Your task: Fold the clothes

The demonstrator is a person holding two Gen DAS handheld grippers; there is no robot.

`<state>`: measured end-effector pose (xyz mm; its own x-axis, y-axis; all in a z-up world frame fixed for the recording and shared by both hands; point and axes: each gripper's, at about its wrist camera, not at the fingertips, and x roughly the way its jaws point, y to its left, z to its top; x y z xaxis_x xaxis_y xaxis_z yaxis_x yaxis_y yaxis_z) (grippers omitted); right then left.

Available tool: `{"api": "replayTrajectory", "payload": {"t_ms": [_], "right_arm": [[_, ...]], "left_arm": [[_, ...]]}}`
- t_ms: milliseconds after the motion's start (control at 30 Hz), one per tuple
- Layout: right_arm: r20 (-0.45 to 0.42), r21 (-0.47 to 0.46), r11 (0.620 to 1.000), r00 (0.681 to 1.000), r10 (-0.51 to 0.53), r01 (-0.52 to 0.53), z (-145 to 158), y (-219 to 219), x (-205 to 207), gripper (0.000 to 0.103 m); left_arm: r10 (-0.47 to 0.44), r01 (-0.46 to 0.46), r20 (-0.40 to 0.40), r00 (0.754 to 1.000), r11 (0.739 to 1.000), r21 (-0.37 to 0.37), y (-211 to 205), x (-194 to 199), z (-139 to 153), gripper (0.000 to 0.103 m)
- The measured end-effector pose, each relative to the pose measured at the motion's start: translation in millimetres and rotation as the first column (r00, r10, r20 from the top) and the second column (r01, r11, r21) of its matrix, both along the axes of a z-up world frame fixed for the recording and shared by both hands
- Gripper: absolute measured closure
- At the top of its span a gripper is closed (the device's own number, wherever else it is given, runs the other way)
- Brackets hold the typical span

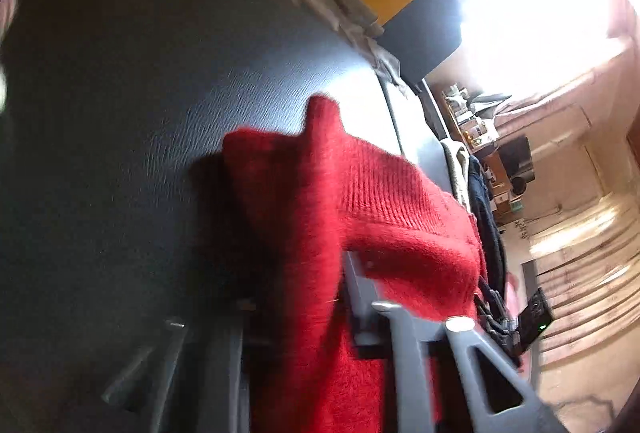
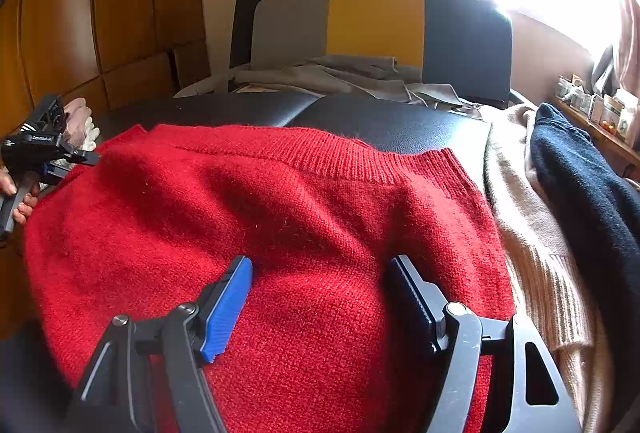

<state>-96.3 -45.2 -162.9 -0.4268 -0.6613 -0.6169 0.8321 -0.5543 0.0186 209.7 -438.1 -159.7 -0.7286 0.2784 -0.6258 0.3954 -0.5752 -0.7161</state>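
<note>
Covering most of the black couch [image 2: 420, 125], the red sweater [image 2: 280, 217] lies spread out, ribbed hem toward the backrest, with a beige sweater [image 2: 536, 233] and a navy garment [image 2: 588, 185] piled just beside it on the right. Above the near part hangs the right gripper [image 2: 320, 297], blue-padded jaws spread wide with knit between them. At the sweater's left edge, the left gripper [image 1: 296, 293] pinches a raised fold of red knit.

light: blown-out window glare upper right | left wrist view blurred, perhaps motion
</note>
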Motion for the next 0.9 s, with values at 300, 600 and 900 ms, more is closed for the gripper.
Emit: {"api": "replayTrajectory", "payload": {"t_ms": [300, 600, 900], "right_arm": [[0.019, 0.017, 1.000, 0.999, 0.026, -0.026, 2, -3, -2, 0.025], [0.173, 0.141, 0.962, 0.962, 0.210, -0.235, 26, -23, -11, 0.003], [0.170, 0.137, 0.952, 0.954, 0.248, -0.273, 8, -7, -19, 0.000]], "left_arm": [[0.045, -0.035, 0.070, 0.997, 0.990, -0.140, -18, -2, 20, 0.092], [0.072, -0.060, 0.079, 0.994, 0.988, -0.140, -48, 18, 31, 0.097], [0.015, -0.019, -0.056, 0.998, 0.997, -0.075, -36, 35, 30, 0.063]]}}
